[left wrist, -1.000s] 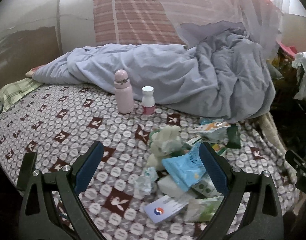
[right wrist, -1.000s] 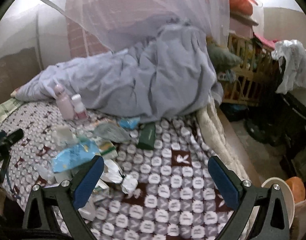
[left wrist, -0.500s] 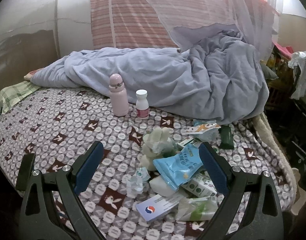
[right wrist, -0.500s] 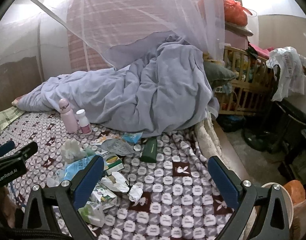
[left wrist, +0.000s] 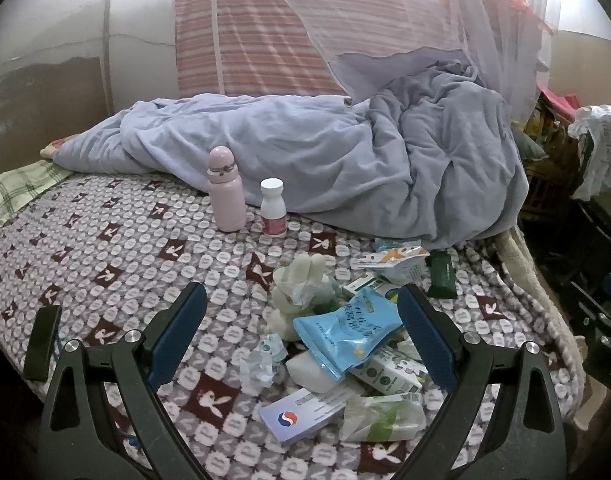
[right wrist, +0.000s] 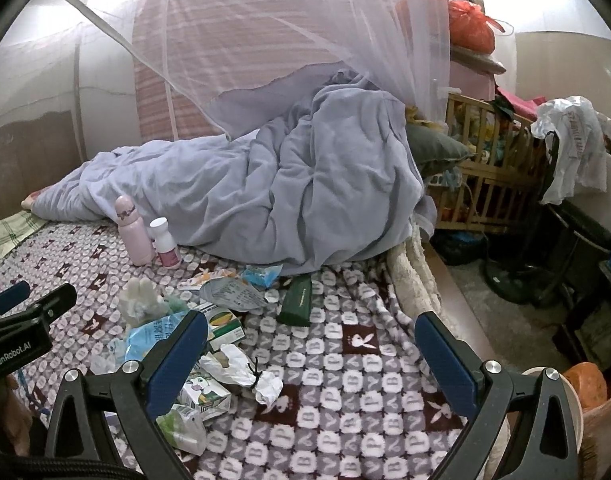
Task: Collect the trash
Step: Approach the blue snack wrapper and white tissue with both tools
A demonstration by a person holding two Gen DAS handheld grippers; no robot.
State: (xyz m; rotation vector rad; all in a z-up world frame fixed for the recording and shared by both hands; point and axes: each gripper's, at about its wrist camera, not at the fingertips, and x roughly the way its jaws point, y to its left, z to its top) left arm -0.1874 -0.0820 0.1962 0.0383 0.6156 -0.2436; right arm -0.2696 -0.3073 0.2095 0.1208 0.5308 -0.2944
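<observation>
Nothing is collected yet: the left gripper (left wrist: 301, 330) and right gripper (right wrist: 311, 346) are both spread and empty, the trash pile (left wrist: 345, 332) lying just ahead on the bed (left wrist: 105, 248).

Both cameras pull back from the bed over the last second. In the left wrist view the pink bottle (left wrist: 226, 190) and the white pill bottle (left wrist: 273, 208) slide from the middle of the frame toward the upper left and look smaller. The trash pile (left wrist: 345, 332) drifts left, so the blue packet (left wrist: 347, 330) now lies fully between the wide-apart fingers of the left gripper (left wrist: 301, 330).

In the right wrist view the blur clears. The quilt (right wrist: 289, 196) sinks lower in the frame, and more of the mosquito net (right wrist: 305, 24) shows at the top. The dark green box (right wrist: 296, 300) moves right, toward mid-frame.
</observation>
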